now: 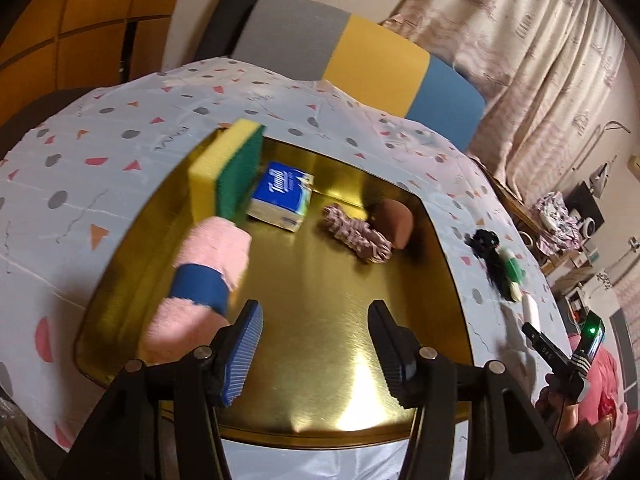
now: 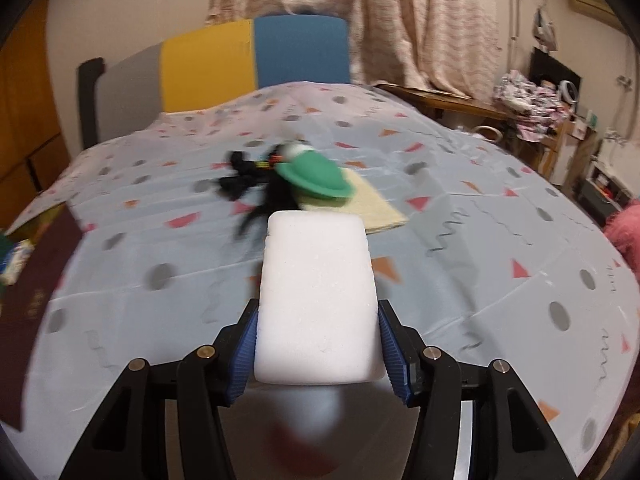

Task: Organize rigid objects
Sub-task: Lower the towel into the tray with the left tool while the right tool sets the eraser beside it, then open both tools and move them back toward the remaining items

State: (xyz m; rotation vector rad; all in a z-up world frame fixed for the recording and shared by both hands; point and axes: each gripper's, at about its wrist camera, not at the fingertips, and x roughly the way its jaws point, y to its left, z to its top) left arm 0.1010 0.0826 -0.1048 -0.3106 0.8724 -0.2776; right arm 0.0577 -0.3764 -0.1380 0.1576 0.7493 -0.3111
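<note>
While motion blurs things, right tool point(image 2: 316, 344) clamps white block point(image 2: 316, 300).

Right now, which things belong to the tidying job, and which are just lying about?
Job: white block in right hand-held gripper; gold tray holding sponge, tissue pack, pink towel roll; green piece.

Lying about: chair, curtain, tablecloth.

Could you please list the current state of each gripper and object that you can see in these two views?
Left gripper: jaws open, holding nothing, over the gold tray.
Right gripper: jaws shut on the white block.
Sponge: standing on edge in the tray.
Pink towel roll: rolled and banded, in the tray.
Tissue pack: lying flat in the tray.
</note>
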